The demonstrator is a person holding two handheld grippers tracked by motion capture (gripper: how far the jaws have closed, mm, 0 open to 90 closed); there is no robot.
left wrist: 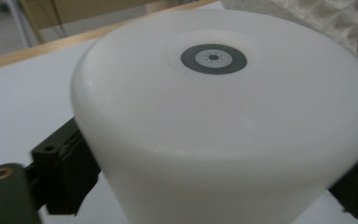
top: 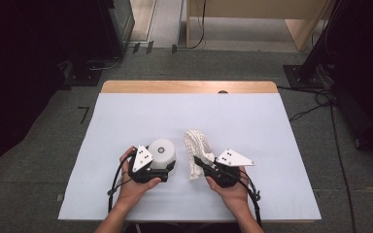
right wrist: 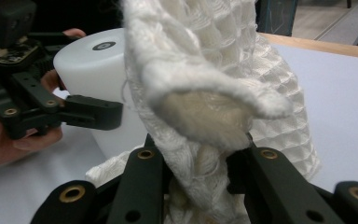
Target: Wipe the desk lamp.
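A white cup (top: 162, 153) stands upside down on the white table cover (top: 141, 111), with a grey ring mark on its top (left wrist: 213, 59). My left gripper (top: 167, 170) has a jaw on each side of the cup's lower part, close to its wall, and looks open. One of its fingers (right wrist: 91, 113) crosses in front of the cup (right wrist: 93, 65). Just to the right, my right gripper (top: 201, 162) is shut on a cream waffle-weave cloth (top: 196, 143). The cloth (right wrist: 205, 70) rises bunched from between the jaws and droops over them, beside the cup.
The table's wooden far edge (top: 189, 86) shows beyond the white cover. Cables (top: 315, 102) and stand bases (top: 298, 75) lie on the grey floor around the table. A person's hands hold both grippers near the front edge.
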